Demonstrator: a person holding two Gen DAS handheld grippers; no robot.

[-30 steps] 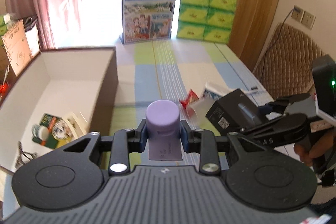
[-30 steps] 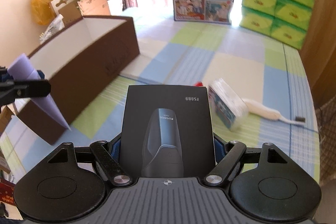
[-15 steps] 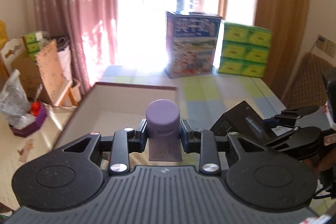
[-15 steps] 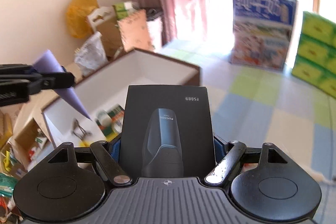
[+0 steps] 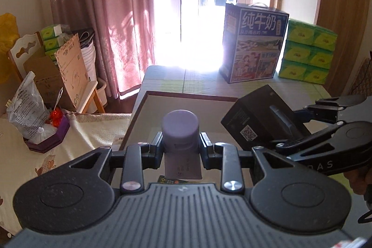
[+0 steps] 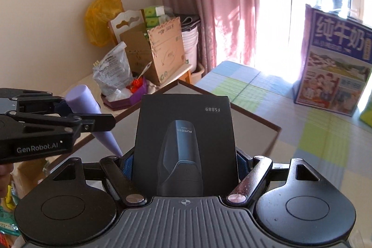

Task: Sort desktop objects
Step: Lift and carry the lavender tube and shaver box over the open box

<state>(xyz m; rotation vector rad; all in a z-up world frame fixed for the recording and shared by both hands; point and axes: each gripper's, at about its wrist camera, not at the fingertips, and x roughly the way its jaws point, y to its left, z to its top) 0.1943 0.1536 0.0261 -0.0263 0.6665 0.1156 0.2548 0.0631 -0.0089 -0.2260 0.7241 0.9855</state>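
Note:
My left gripper (image 5: 181,147) is shut on a lilac tube (image 5: 181,131) that stands cap up between its pads. In the right wrist view the same lilac tube (image 6: 93,115) tapers downward from the left gripper (image 6: 76,119). My right gripper (image 6: 183,162) is shut on a black shaver box (image 6: 183,138) marked FS889. From the left wrist that black shaver box (image 5: 260,122) hangs at the right, above the open brown cardboard box (image 5: 186,95). The brown cardboard box's far rim (image 6: 255,117) shows behind the black box; its inside is mostly hidden.
A blue milk carton (image 5: 252,43) and stacked green tissue packs (image 5: 307,52) stand at the table's far end. Left of the table, a cloth-covered surface holds a purple tray (image 5: 48,138), a plastic bag (image 5: 25,106) and cardboard (image 5: 69,71). Pink curtains (image 5: 111,15) hang behind.
Both grippers have swung left and up with their loads, from over the checked tablecloth to above the open box. The curtains and side clutter have come into view.

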